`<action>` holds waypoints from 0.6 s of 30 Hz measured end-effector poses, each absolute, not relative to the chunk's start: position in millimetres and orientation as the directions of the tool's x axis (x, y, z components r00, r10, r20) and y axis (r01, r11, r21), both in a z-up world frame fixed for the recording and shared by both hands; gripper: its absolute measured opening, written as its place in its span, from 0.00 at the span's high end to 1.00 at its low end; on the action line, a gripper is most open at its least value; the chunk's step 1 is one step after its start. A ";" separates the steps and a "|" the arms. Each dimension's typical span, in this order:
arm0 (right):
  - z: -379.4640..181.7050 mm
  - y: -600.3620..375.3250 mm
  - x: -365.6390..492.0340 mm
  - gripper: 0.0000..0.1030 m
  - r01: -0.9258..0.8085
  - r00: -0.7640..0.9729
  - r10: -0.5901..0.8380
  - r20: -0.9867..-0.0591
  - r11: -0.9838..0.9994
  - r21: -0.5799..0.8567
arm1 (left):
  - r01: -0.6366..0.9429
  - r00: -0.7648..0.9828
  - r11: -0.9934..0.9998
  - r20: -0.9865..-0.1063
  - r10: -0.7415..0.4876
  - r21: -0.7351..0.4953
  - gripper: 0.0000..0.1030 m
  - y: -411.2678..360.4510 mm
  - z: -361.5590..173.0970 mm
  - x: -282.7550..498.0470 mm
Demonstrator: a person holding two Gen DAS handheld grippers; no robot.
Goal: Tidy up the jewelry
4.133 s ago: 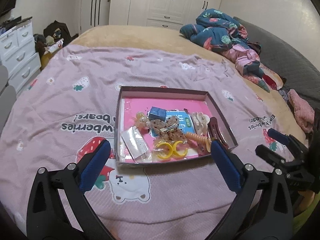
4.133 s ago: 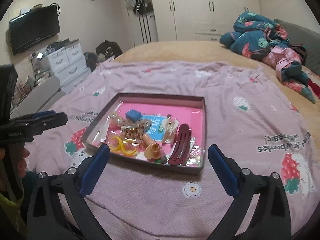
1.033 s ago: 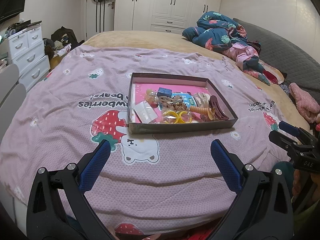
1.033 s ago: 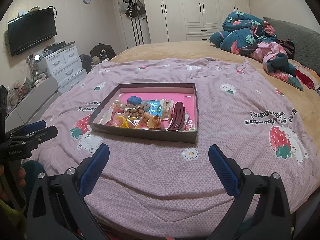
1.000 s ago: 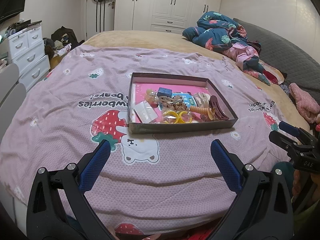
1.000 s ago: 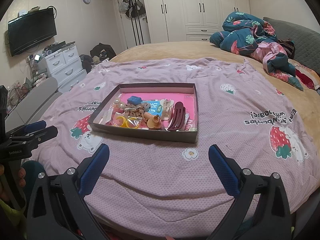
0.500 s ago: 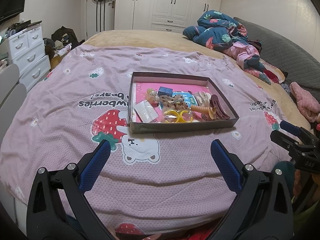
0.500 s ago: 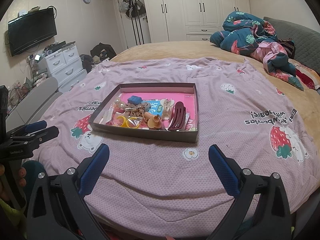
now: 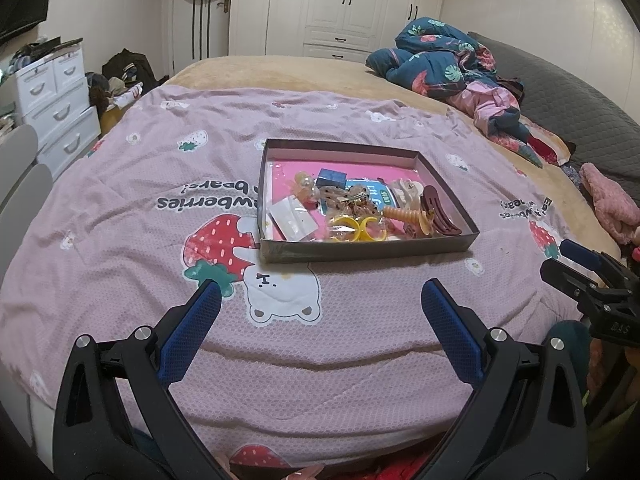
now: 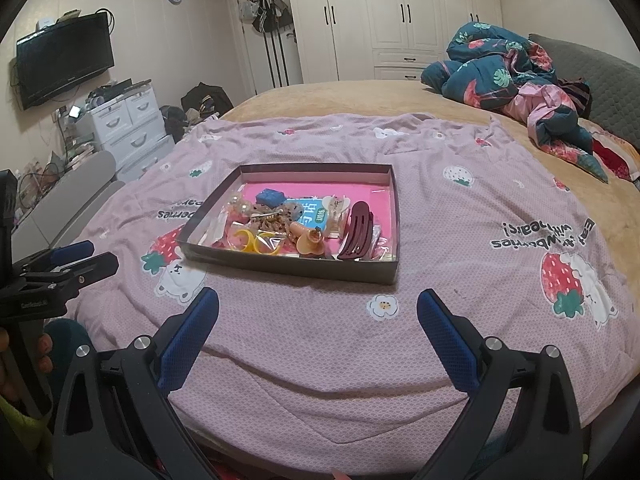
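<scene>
A shallow dark box [image 9: 360, 251] [image 10: 288, 267] with a pink floor rests on the pink strawberry bedspread. Inside lie several hair and jewelry pieces: a maroon claw clip [image 9: 440, 216] [image 10: 356, 236], yellow hoops [image 9: 356, 229] [image 10: 256, 240], a blue block [image 9: 331, 178] [image 10: 270, 197], an orange clip [image 9: 408, 216] and a clear packet [image 9: 291, 219]. My left gripper [image 9: 320, 308] hangs open over the bed's near edge, well short of the box. My right gripper [image 10: 318, 312] is open too, equally far back. Both hold nothing.
A heap of dark floral bedding [image 9: 448, 60] [image 10: 504, 64] lies at the back right. White drawers [image 9: 52, 96] [image 10: 124, 124] stand left of the bed, and wardrobes [image 9: 340, 4] line the far wall. A pink fluffy item [image 9: 608, 204] lies at the right edge.
Compared with four seconds ago, both grippers have pulled back from the box toward the bed's near edge. Over the last second they barely move.
</scene>
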State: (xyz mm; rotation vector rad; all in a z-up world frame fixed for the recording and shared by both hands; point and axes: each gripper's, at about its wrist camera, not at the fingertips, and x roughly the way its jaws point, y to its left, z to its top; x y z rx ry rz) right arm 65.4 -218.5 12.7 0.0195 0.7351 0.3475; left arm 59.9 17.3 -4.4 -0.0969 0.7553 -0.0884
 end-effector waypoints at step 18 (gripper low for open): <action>7.7 -223.4 76.3 0.04 -0.278 0.683 0.290 -0.671 0.952 0.129 | 0.049 0.721 0.985 -0.676 -0.151 -0.168 0.09 23.6 -5.0 65.6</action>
